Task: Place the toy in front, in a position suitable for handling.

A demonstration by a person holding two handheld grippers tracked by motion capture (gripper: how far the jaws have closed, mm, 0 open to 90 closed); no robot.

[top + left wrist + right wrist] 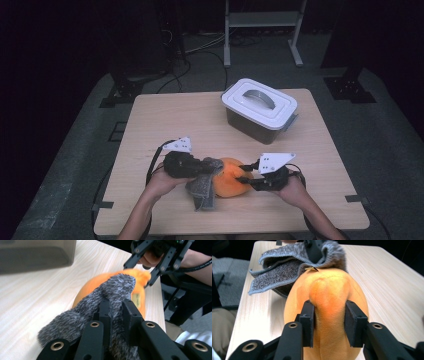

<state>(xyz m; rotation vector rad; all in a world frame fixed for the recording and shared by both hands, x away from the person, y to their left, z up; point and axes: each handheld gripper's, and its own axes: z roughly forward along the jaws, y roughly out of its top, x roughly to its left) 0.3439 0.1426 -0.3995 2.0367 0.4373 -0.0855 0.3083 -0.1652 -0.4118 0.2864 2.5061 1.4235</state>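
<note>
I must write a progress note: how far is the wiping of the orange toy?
Done: the left hand-held gripper has clamped the grey cloth. In hand: the cloth lies over the orange plush toy, while the right hand-held gripper pinches the toy's ridge. Left: the white-lidded box is closed.

Both forearms enter from the bottom of the high view, angled inward toward each other. Left gripper [212, 167] points right, jaws pinched nearly together on grey cloth [100, 305]. Right gripper [241, 173] points left, facing it, jaws set around a fold of the orange plush [329, 297], pads at its sides.
</note>
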